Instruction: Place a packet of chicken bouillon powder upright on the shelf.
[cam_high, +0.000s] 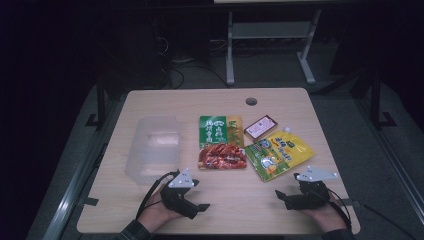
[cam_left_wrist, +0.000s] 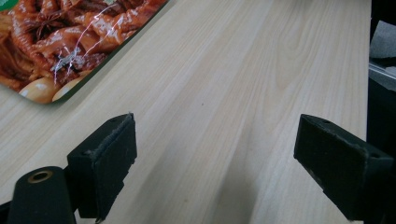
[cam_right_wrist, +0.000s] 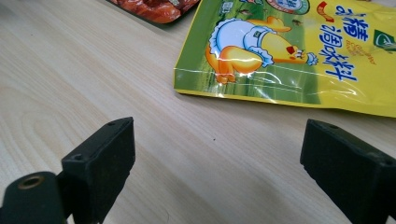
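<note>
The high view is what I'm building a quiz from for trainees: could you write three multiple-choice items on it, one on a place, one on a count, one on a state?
1. Where does the clear plastic box stand?
A. left of the green-and-red food pack
B. right of the yellow pouch
C. on the floor

2. How many flat food packets lie on the table, box aside?
A. one
B. three
C. five

3. How do the left gripper and right gripper stand?
A. both shut on a pouch
B. one holds the box
C. both open, holding nothing

Answers: 1 A, the box sits at the row's left end. 2 B, green-and-red pack, small pink packet, yellow pouch. 3 C, bare wood lies between both pairs of jaws.
</note>
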